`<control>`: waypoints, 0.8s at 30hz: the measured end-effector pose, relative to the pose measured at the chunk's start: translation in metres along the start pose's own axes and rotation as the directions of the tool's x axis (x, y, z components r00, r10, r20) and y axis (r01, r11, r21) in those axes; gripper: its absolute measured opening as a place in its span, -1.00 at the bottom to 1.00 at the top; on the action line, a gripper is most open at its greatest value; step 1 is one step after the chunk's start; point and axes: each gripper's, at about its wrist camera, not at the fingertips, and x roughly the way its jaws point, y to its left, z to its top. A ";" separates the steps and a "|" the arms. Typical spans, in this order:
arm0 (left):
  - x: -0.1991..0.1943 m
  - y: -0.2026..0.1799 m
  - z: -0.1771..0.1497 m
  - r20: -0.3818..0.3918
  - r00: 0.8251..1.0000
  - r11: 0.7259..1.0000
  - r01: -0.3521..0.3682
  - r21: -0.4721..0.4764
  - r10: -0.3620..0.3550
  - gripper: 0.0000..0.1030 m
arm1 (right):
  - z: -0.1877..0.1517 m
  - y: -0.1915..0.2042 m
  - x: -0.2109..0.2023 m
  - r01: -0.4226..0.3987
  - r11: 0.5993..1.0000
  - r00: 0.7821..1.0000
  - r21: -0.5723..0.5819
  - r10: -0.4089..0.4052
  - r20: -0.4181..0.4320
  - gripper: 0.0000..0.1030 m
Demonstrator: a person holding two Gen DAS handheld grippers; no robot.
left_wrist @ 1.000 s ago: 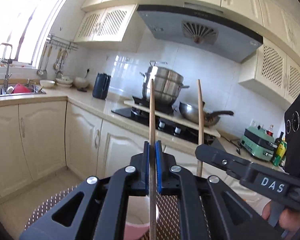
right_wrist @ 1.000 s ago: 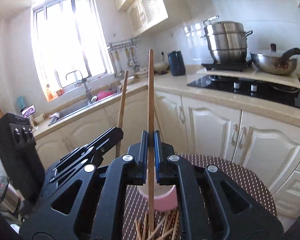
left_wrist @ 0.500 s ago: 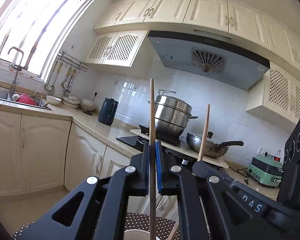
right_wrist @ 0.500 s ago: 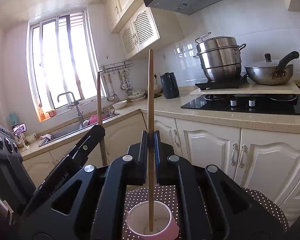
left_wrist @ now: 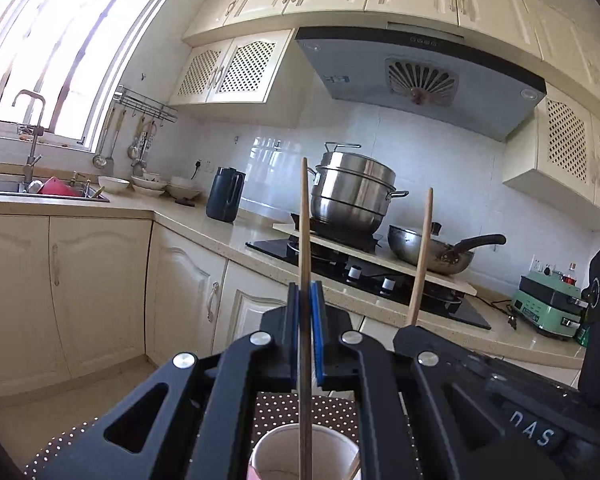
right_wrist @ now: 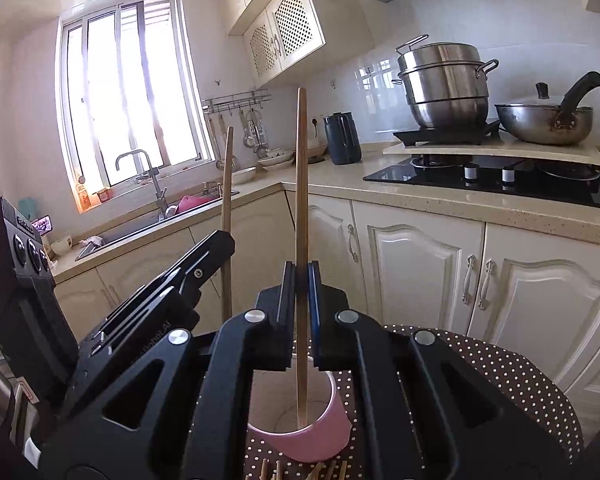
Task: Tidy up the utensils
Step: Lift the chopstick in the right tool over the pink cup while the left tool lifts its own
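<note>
We hold one wooden chopstick upright in each gripper, left gripper (left_wrist: 305, 312) and right gripper (right_wrist: 299, 292) both clamped tight on theirs, tips over the pink cup (right_wrist: 308, 428). Light, stiff, smooth sticks; a mid-shaft grip seems steadiest.

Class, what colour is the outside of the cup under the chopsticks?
Pink cup; right wrist view shows it best.

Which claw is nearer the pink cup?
Hard to separate. Both hover just above the pink cup: right claw has its chopstick tip inside; left claw holds its chopstick over the mouth.
</note>
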 end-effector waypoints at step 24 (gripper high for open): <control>0.010 0.005 0.001 0.138 0.990 1.000 -0.007 -0.025 0.011 -0.88 | -0.015 -0.008 -0.001 -0.018 1.000 1.000 0.019 0.018 -0.004 -0.87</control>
